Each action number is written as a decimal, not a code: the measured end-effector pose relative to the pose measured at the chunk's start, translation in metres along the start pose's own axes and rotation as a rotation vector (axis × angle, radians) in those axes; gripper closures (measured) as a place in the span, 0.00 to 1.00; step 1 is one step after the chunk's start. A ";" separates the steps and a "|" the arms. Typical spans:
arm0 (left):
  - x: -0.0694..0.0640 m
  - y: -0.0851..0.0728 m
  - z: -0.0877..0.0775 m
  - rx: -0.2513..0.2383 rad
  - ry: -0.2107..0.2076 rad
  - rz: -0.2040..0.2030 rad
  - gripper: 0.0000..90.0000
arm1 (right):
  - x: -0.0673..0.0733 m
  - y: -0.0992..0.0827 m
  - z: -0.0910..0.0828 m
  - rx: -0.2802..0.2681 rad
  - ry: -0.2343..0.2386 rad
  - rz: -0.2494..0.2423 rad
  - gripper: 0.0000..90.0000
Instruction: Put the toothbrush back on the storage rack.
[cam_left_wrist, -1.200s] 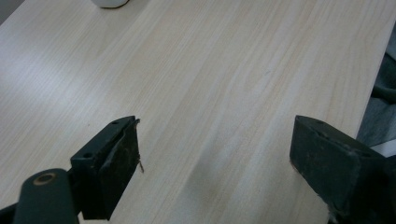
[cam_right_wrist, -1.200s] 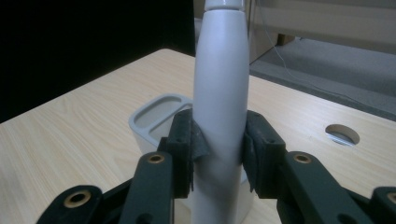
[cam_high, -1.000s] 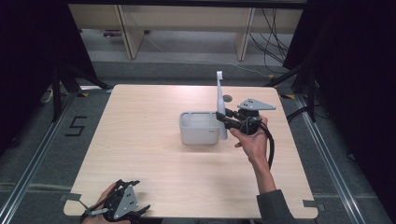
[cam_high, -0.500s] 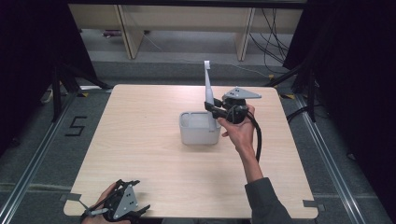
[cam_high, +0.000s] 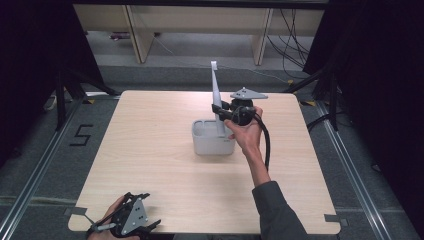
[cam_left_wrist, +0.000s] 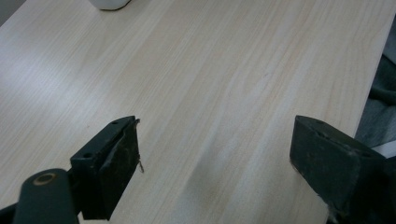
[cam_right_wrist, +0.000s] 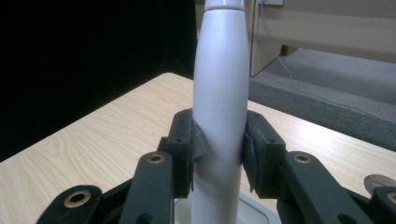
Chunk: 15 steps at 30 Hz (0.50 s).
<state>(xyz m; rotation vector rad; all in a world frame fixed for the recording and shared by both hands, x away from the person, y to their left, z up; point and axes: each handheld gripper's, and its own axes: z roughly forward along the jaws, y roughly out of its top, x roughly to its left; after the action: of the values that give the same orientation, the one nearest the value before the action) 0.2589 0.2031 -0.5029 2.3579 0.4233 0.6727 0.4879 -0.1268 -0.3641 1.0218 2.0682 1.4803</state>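
Observation:
A long grey tapered handle (cam_high: 215, 90) stands upright, and its lower end reaches down into a grey box-shaped holder (cam_high: 209, 145) at the middle of the table. My right gripper (cam_high: 218, 113) is shut on the handle's lower part, just above the holder's right side. In the right gripper view both pads of the right gripper (cam_right_wrist: 218, 151) press on the handle (cam_right_wrist: 219, 70). What is at the handle's bottom end is hidden. My left gripper (cam_high: 149, 211) rests at the table's near left corner. Its jaws stand open over bare wood, as the left gripper (cam_left_wrist: 215, 154) view shows.
The light wooden table (cam_high: 150, 150) has dark floor and metal rails around it. Shelving and cables stand beyond the far edge. A bit of the holder (cam_left_wrist: 109, 3) shows at the top of the left gripper view.
My right gripper has carried the upright handle to the left, from beside the holder's right edge to over its right side. The left gripper has stayed put.

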 end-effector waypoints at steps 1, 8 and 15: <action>0.000 0.000 0.000 0.001 0.000 0.001 0.17 | 0.001 0.000 0.004 0.014 -0.009 0.010 0.74; 0.000 0.000 0.000 -0.007 0.002 0.001 0.17 | 0.001 -0.004 0.013 0.033 -0.021 0.002 0.74; 0.000 0.000 0.000 0.001 0.000 0.001 0.17 | -0.002 -0.012 0.023 0.073 -0.035 -0.030 0.74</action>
<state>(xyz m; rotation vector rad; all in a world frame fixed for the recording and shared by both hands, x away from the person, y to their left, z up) 0.2589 0.2034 -0.5028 2.3591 0.4227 0.6730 0.5006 -0.1159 -0.3840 1.0323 2.1176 1.3719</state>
